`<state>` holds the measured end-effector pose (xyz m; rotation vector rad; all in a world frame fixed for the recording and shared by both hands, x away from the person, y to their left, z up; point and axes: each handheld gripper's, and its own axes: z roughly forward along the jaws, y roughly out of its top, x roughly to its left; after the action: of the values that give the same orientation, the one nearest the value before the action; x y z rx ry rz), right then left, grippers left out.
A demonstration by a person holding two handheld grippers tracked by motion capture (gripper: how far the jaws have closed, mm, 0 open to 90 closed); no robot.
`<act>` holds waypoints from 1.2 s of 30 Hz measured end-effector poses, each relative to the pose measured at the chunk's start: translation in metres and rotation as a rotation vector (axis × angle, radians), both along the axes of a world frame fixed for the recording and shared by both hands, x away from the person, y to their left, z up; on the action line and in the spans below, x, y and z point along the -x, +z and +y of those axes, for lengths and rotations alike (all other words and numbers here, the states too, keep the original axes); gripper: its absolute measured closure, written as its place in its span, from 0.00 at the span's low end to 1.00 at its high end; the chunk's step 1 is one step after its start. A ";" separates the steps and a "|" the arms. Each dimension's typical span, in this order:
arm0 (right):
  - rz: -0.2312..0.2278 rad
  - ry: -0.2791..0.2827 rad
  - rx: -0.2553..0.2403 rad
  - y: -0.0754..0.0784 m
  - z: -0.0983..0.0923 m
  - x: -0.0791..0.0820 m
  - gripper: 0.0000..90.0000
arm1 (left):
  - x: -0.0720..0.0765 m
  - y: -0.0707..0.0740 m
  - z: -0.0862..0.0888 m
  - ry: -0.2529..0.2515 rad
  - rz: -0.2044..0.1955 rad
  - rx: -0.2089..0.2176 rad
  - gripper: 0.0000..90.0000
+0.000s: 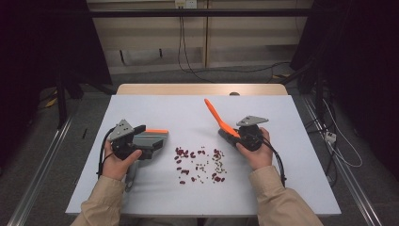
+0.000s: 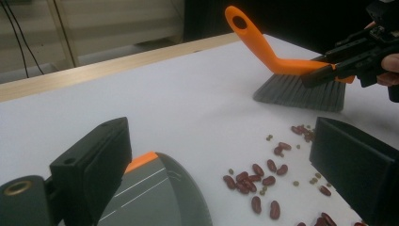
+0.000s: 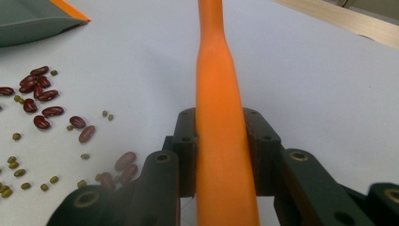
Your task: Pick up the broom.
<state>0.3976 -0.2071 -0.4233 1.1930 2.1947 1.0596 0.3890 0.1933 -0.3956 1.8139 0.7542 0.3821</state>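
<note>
Beans (image 1: 200, 165), dark red ones mixed with small green ones, lie scattered on the white table (image 1: 301, 188) in the lower middle of the high view, between the person's two hands and nearest the near edge. To their left, the left gripper (image 1: 141, 141) holds a grey dustpan (image 1: 151, 139) with an orange lip. In the left gripper view the pan (image 2: 155, 197) sits between the two black jaws at lower left, though whether the pads actually press on it I cannot tell from these pictures. Its open mouth faces the beans, probably so they can be pushed straight in. To the right of the scatter, the right gripper (image 1: 237, 134) is clamped tight on the orange handle of a brush (image 1: 217, 117); the right gripper view shows the handle (image 3: 219, 117) pinched between both jaws and running up the centre of the frame. The grey bristles (image 2: 301, 92) touch the table just beyond the beans, the handle slanting up and away toward the far edge. That stance looks chosen for a sweep toward the pan. No bean appears to lie in the pan yet.
</note>
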 end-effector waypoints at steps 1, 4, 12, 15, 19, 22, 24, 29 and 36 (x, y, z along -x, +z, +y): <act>0.005 -0.004 -0.011 0.000 -0.001 0.000 0.78 | 0.000 0.000 0.000 0.003 0.003 0.004 0.07; 0.003 -0.014 -0.011 0.000 -0.001 0.002 0.78 | 0.001 -0.001 0.003 0.008 0.001 0.002 0.07; -0.020 -0.008 0.025 -0.001 0.008 0.009 0.78 | 0.003 -0.003 0.010 0.012 -0.001 -0.002 0.07; -0.031 -0.011 0.033 -0.002 0.012 0.013 0.78 | 0.005 -0.003 0.012 0.017 0.001 -0.001 0.07; -0.040 -0.016 0.039 -0.003 0.018 0.020 0.78 | 0.007 -0.005 0.014 0.016 -0.001 -0.013 0.07; -0.048 -0.012 0.057 -0.003 0.025 0.026 0.78 | 0.007 -0.006 0.015 0.020 0.004 -0.017 0.07; -0.058 -0.004 0.072 -0.004 0.030 0.030 0.78 | 0.008 -0.006 0.016 0.020 0.000 -0.012 0.07; -0.067 0.013 0.078 -0.004 0.042 0.037 0.78 | 0.009 -0.005 0.018 0.020 -0.006 -0.010 0.07; -0.080 0.009 0.090 -0.005 0.059 0.045 0.78 | 0.011 -0.007 0.020 0.015 -0.002 -0.012 0.07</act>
<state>0.3530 -0.1486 -0.4287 1.0840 2.1644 0.9845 0.3776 0.2130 -0.4023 1.8199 0.7660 0.3997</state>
